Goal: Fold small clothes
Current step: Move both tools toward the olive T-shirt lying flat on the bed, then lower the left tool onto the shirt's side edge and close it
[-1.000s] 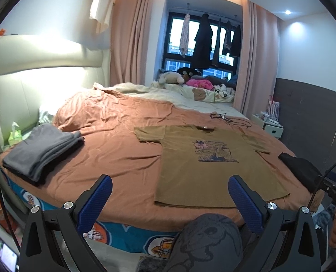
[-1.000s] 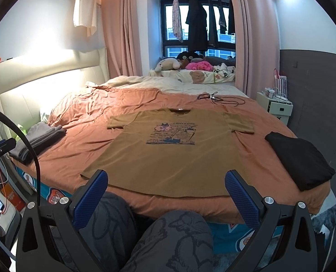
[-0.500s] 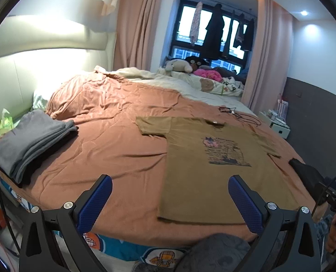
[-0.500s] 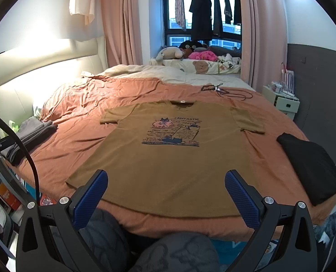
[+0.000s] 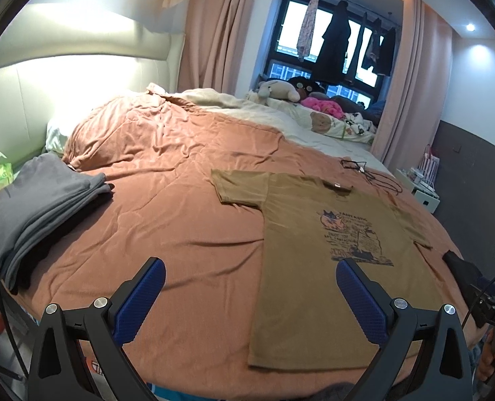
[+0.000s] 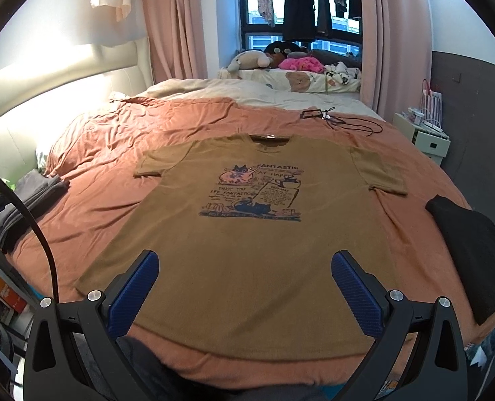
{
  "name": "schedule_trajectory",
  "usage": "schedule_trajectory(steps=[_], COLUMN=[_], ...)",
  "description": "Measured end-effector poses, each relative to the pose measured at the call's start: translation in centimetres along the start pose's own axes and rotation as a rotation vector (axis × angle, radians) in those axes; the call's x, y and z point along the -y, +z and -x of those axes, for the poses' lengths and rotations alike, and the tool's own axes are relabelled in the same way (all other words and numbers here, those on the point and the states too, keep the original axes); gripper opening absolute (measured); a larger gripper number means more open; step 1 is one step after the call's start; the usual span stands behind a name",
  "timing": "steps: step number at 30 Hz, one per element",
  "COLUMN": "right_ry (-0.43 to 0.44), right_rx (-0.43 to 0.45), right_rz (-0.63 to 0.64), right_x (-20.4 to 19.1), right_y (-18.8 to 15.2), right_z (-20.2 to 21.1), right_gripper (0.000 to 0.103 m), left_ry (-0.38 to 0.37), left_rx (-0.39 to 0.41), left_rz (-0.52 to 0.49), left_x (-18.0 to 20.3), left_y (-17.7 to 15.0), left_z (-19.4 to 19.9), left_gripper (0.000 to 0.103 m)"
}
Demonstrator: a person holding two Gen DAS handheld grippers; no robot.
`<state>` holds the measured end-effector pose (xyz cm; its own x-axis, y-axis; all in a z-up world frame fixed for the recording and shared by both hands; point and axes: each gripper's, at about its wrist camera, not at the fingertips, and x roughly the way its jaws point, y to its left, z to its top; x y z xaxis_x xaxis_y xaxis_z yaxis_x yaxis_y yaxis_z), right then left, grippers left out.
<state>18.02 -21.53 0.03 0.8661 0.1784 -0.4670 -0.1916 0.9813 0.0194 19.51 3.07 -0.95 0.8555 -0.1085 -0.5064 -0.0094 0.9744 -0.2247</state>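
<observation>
Mustard-brown cotton, the T-shirt (image 6: 247,244) lay flat and unfolded on the bedspread (image 5: 167,234), straight ahead of the right gripper (image 6: 244,287) and off to the right of the left gripper (image 5: 251,297). Both grippers hung apart and empty. The fold seemed not yet begun; next called for pinching the near hem corners.

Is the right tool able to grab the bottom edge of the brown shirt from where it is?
Probably yes. The right tool is open and hangs just above the shirt near its bottom edge. Nothing lies on that part of the shirt, and the black cloth sits off to the side.
</observation>
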Motion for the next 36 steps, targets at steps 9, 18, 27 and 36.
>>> schedule_trajectory(steps=[9, 18, 27, 36], right_ry=[0.044, 0.065, 0.099, 0.134], right_rx=[-0.024, -0.02, -0.049, -0.107], right_rz=[0.011, 0.003, 0.002, 0.023], right_x=[1.2, 3.0, 3.1, 2.2], right_y=[3.8, 7.9, 11.3, 14.2], right_z=[-3.4, -8.2, -13.5, -19.3], right_gripper=[0.103, 0.103, 0.103, 0.088], left_ry=[0.004, 0.011, -0.01, -0.014], left_rx=[-0.01, -0.049, -0.125, -0.204], left_rz=[0.024, 0.03, 0.06, 0.138], left_x=[-0.5, -0.6, -1.5, -3.2], left_y=[2.9, 5.6, 8.3, 10.1], left_z=[-3.6, -8.9, -15.4, -22.0], left_gripper=[0.103, 0.098, 0.085, 0.081])
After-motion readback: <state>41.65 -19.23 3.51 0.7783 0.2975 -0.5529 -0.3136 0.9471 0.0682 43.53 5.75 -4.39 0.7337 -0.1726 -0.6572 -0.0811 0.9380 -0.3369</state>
